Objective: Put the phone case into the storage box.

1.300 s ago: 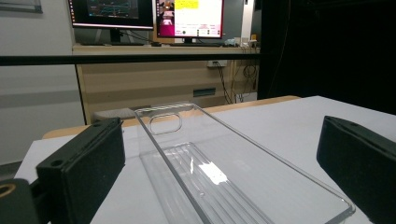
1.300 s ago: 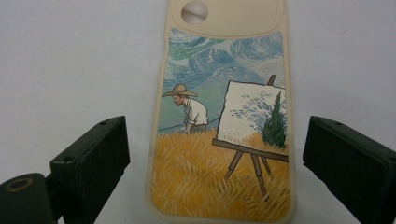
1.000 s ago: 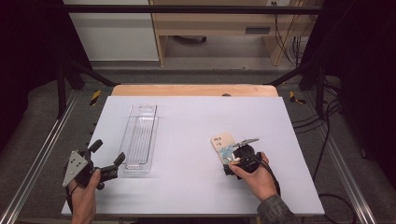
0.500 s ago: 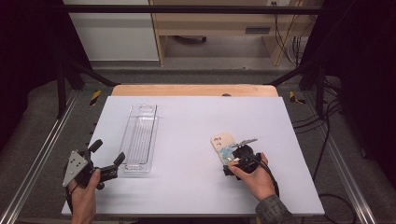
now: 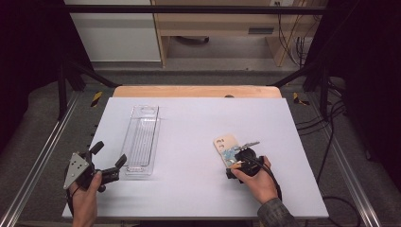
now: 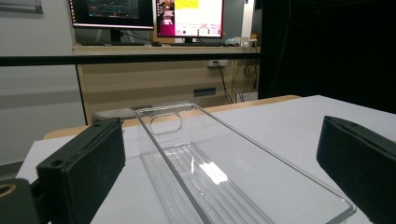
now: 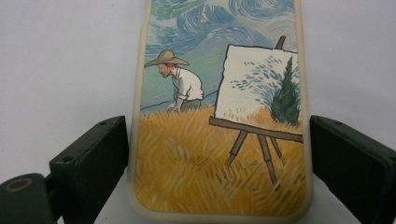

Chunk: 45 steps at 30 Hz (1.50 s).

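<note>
A phone case (image 5: 225,147) printed with a painter, an easel and a wheat field lies flat on the white table (image 5: 198,118), right of centre. My right gripper (image 5: 237,159) is lowered over its near end. In the right gripper view the phone case (image 7: 219,70) lies between the jaws of the right gripper (image 7: 219,144), which stand open close beside its two long edges. A clear plastic case (image 5: 142,139) lies lengthwise at the left. My left gripper (image 5: 109,154) is held open just short of its near end. In the left gripper view it (image 6: 220,154) frames the clear case (image 6: 224,177).
A wooden strip (image 5: 196,91) borders the table's far edge. Metal rails (image 5: 38,156) run along both sides. Cables (image 5: 326,127) trail on the floor at the right. Beyond the table stand a desk (image 6: 163,70) and monitors (image 6: 189,18).
</note>
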Each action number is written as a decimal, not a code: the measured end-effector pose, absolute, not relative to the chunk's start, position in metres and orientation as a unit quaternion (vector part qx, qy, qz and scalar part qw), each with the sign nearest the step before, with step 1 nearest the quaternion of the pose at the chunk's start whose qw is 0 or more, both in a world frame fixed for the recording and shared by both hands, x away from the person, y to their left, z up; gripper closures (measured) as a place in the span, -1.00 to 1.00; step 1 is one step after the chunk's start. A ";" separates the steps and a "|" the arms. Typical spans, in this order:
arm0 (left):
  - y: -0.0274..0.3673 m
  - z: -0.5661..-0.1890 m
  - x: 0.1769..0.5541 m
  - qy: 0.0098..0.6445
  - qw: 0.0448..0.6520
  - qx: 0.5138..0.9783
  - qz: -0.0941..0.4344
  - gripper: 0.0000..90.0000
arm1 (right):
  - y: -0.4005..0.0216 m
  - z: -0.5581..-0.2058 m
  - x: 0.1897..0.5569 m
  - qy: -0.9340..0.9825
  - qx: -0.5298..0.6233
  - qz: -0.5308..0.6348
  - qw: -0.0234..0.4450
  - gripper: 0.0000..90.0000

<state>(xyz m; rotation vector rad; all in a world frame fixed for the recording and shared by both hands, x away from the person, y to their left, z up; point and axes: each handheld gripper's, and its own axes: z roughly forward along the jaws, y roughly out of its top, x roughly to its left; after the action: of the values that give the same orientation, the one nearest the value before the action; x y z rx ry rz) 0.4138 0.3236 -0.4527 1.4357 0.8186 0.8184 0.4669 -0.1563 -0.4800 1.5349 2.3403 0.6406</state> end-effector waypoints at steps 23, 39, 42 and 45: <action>0.324 -0.452 0.413 0.355 0.605 0.619 0.354 -0.98 | -0.157 -0.475 0.469 0.812 0.533 0.203 0.121 -0.74; 0.324 -0.452 0.413 0.354 0.604 0.619 0.356 -0.98 | -0.162 -0.472 0.468 0.815 0.525 0.215 0.119 -0.74; 0.324 -0.452 0.413 0.355 0.604 0.619 0.356 -0.98 | -0.163 -0.471 0.467 0.816 0.520 0.218 0.124 -0.74; 0.324 -0.452 0.413 0.355 0.604 0.619 0.356 -0.98 | -0.164 -0.471 0.467 0.816 0.518 0.223 0.127 -0.74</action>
<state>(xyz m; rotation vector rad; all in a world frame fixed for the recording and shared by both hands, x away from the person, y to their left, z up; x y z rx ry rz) 0.4131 0.3242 -0.4517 1.4316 0.8209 0.8231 0.4668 -0.1641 -0.4708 1.5074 2.3741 0.6488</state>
